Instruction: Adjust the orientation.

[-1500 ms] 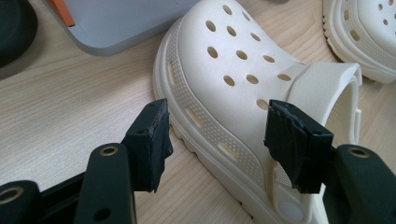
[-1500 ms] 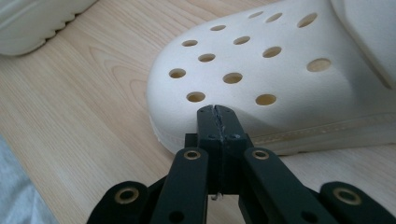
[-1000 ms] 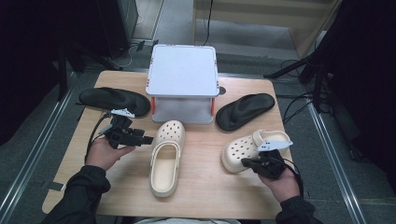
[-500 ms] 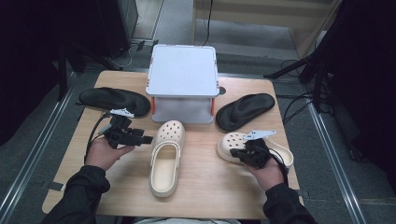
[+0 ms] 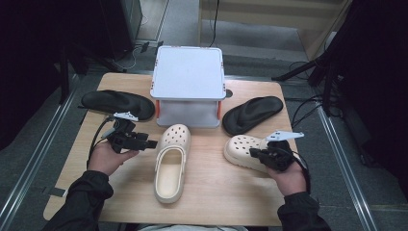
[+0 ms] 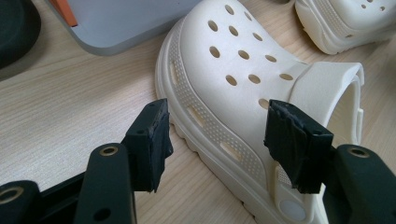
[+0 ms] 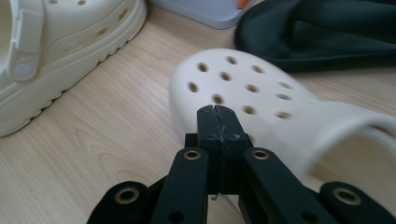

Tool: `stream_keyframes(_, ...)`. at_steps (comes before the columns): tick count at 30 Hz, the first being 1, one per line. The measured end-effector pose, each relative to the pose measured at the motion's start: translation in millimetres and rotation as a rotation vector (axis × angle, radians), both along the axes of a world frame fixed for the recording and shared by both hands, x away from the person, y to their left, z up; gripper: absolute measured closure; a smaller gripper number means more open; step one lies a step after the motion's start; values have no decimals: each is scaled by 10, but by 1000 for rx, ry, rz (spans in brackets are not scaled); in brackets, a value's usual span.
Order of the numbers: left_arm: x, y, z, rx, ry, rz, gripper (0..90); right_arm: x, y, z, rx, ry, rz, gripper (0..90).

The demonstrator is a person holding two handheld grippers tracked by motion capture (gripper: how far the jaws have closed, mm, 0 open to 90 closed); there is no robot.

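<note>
My right gripper [image 7: 218,122] jaws pressed together, empty, has swung in over right clog [image 5: 250,151], which shifted nearer centre clog [image 5: 171,161]; probably nudging. Left gripper [image 6: 219,140] wide open, unmoved, straddling centre clog's side

left claw [image 5: 153,143]: jaws apart, held level | right claw [image 5: 253,155]: jaws pressed together, low

No readable text, label, brand, number or sign on any object.
</note>
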State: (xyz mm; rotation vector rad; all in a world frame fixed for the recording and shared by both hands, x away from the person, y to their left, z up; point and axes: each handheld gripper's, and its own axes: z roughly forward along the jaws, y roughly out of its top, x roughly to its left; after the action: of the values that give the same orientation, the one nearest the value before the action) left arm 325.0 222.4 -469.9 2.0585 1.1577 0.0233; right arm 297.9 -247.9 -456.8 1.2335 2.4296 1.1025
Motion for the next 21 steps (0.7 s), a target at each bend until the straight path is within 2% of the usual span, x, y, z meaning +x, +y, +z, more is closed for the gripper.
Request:
stream_keyframes(3, -1, 0, 1, -2, -1, 1, 406, -14, -222, 77, 28, -18, -54, 900)
stream_keyframes(6, -1, 2, 2, 0, -1, 4, 406, -22, -293, 111, 51, -22, -58, 900)
stream_keyframes(11, 1, 6, 0, -2, 1, 4, 406, -55, -394, 162, 61, -36, -80, 900)
stream_keyframes(15, -1, 10, 2, -4, 0, 3, 406, -68, -473, 142, 23, -37, -106, 900)
stream_keyframes(21, -1, 8, 3, -1, -1, 2, 406, -36, -467, -19, -52, 20, -115, 900)
